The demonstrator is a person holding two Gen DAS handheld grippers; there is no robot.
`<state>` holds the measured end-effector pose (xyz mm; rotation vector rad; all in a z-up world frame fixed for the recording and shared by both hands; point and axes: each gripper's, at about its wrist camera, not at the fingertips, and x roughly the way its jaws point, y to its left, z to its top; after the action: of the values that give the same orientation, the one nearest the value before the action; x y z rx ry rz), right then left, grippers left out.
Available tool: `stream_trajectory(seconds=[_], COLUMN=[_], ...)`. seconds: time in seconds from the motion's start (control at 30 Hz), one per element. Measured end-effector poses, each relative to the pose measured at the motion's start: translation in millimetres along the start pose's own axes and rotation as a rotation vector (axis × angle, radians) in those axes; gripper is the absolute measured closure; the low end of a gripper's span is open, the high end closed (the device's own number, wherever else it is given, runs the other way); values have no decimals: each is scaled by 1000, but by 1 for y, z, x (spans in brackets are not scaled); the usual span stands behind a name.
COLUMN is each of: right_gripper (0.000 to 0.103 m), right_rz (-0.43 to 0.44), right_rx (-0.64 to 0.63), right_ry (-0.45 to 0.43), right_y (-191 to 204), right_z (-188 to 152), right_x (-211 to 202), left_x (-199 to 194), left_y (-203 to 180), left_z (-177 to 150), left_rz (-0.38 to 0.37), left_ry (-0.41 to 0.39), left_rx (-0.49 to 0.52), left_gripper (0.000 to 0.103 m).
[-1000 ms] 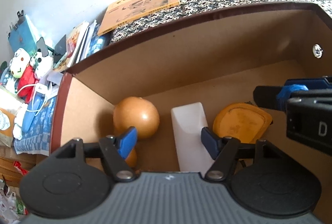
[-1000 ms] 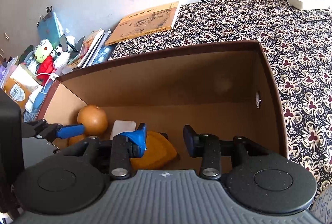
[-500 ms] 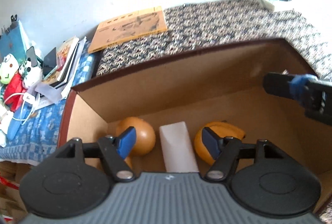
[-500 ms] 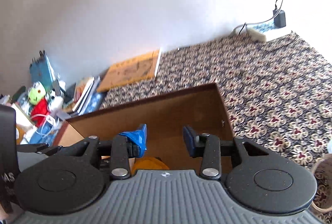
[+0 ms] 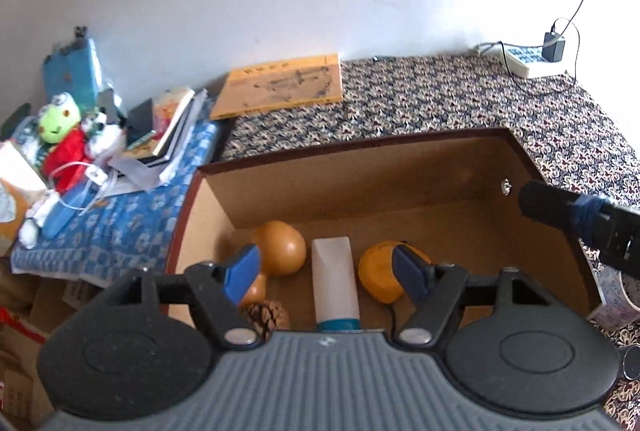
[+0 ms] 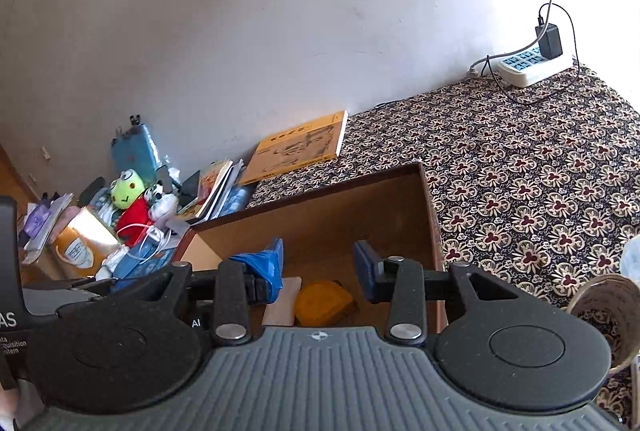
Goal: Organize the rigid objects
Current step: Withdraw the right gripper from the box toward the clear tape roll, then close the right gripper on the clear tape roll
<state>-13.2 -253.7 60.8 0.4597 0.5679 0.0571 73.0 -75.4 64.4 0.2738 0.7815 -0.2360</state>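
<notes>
An open brown cardboard box (image 5: 360, 167) stands on a patterned cloth. Inside lie an orange gourd (image 5: 282, 249), a white bottle with a teal cap (image 5: 334, 279), a yellow-orange flat case (image 5: 378, 273) and a pine cone (image 5: 266, 315). My left gripper (image 5: 326, 271) is open and empty, raised above the box's near side. My right gripper (image 6: 318, 267) is open and empty, above the box (image 6: 360, 199); one of its fingers (image 5: 560, 209) shows at the right in the left wrist view. The white bottle (image 6: 286, 295) and yellow case (image 6: 324, 301) show below it.
A yellow book (image 5: 280, 85) lies behind the box. Stacked books (image 5: 168, 127), plush toys (image 5: 64, 139) and a blue case (image 5: 74, 71) crowd the left. A power strip (image 6: 528, 65) sits by the wall. A patterned cup (image 6: 604, 315) stands at the right.
Both grippers have lifted up and back from inside the box, still open and empty. The things in the box have not moved.
</notes>
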Motion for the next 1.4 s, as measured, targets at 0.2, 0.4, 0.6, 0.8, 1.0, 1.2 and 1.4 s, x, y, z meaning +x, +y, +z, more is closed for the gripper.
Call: stream_trajectory(seconds=[0.2,0.4,0.6,0.8,1.0,1.2,1.4], right_gripper=[81,83,83,82,82,82,83], right_rz=[42,117,191,201,188,142,86], right_rx=[-33,-28,-5,8,67,53,59], right_ry=[53,113,187,252,304,316,338], right_y=[-10,-17,-22,-29,-41,-42,-45], right_z=[-11,-23,-39,-59,-72,-76,-82], right_x=[-18,-30,-29,-25,-16,-10,-1], left_x=[-27,-42,-49,-41,-31,-16,-2], left_y=[-18,-31,-37,-39,-47,-51,-45], left_z=[-19,-39,-57,-74,-89,-97,-106], left_rz=[26,39,55,88,94,65,-19], left_ry=[5,47,90,165,213,245,245], left_rx=[-42,-87,-125,-150,-118,-77,-52], left_gripper=[28,28,28,28,28,28,28])
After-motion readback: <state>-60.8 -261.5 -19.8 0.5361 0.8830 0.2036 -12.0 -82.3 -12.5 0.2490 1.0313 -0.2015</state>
